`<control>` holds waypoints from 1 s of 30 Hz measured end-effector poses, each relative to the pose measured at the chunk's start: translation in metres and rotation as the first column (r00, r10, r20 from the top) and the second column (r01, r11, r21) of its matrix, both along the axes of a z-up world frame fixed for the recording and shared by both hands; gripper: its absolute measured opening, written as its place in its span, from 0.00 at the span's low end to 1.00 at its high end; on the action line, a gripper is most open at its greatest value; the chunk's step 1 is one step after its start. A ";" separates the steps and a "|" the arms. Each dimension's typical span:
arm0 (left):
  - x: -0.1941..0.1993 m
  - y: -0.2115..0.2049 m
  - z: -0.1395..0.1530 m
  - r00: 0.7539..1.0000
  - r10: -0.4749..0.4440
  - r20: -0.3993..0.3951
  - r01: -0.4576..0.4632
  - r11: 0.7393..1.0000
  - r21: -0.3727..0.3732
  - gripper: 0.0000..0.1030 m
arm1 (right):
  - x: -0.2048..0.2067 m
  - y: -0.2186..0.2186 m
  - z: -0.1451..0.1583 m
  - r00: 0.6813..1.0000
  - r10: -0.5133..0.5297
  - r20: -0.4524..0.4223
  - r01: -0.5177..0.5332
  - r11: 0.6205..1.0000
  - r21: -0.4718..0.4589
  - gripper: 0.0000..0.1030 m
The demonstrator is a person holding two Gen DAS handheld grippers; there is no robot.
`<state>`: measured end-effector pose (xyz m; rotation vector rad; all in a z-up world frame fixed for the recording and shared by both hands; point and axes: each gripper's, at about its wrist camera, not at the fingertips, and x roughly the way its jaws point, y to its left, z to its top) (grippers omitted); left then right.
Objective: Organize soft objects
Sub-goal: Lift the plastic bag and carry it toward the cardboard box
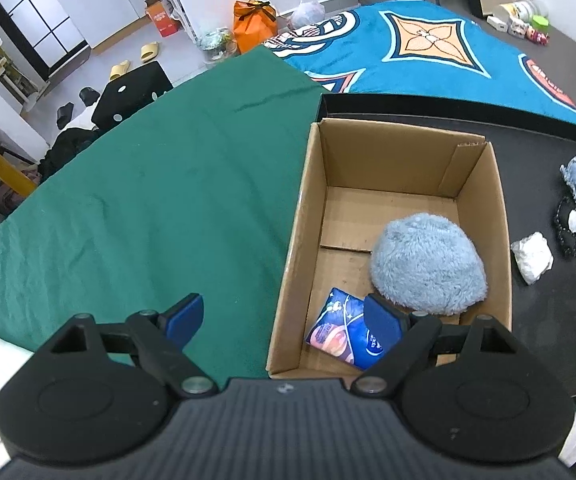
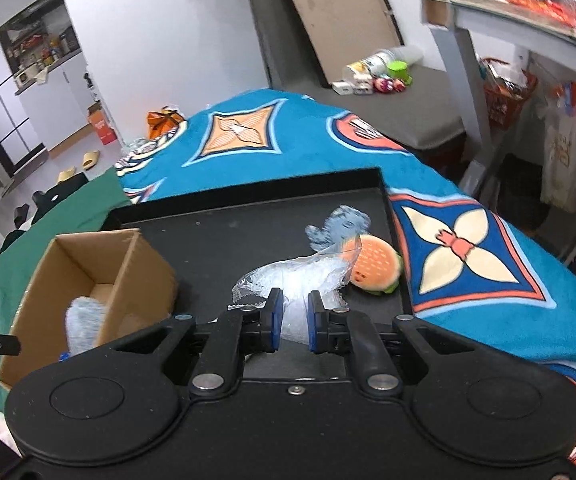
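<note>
Right gripper (image 2: 291,322), jaws nearly closed on the clear plastic packet (image 2: 295,280) above the black tray (image 2: 208,240), should carry it toward 9 o'clock and release low inside the cardboard box (image 2: 88,280); left gripper (image 1: 284,326) hovers wide open, empty.

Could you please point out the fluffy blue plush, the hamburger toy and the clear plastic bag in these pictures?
fluffy blue plush (image 1: 427,266): left wrist view, middle of its furry dome.
hamburger toy (image 2: 375,266): right wrist view, orange top bun.
clear plastic bag (image 2: 295,280): right wrist view, crinkled middle above the fingers.
</note>
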<state>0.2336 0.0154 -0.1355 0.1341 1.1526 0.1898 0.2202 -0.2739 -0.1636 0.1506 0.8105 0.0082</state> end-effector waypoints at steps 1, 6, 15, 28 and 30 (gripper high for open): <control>0.000 0.001 0.000 1.000 0.002 0.002 -0.002 1.000 -0.006 0.84 | 0.000 0.003 0.002 1.000 0.007 0.004 -0.007 1.000 -0.004 0.12; -0.003 0.008 0.002 1.000 0.011 0.024 -0.010 0.999 -0.037 0.84 | -0.001 0.019 0.015 0.999 0.039 0.026 -0.039 0.999 -0.012 0.12; 0.000 0.019 -0.003 1.000 0.021 0.008 -0.020 0.996 -0.086 0.81 | -0.001 0.054 0.035 0.992 0.104 0.069 -0.103 0.994 -0.026 0.12; -0.001 0.037 -0.010 0.999 0.037 0.007 -0.036 0.986 -0.164 0.57 | 0.003 0.108 0.048 0.972 0.218 0.083 -0.214 0.975 -0.051 0.12; -0.001 0.041 -0.012 0.999 0.046 0.001 -0.045 0.982 -0.181 0.53 | 0.004 0.117 0.048 0.970 0.230 0.080 -0.226 0.973 -0.050 0.12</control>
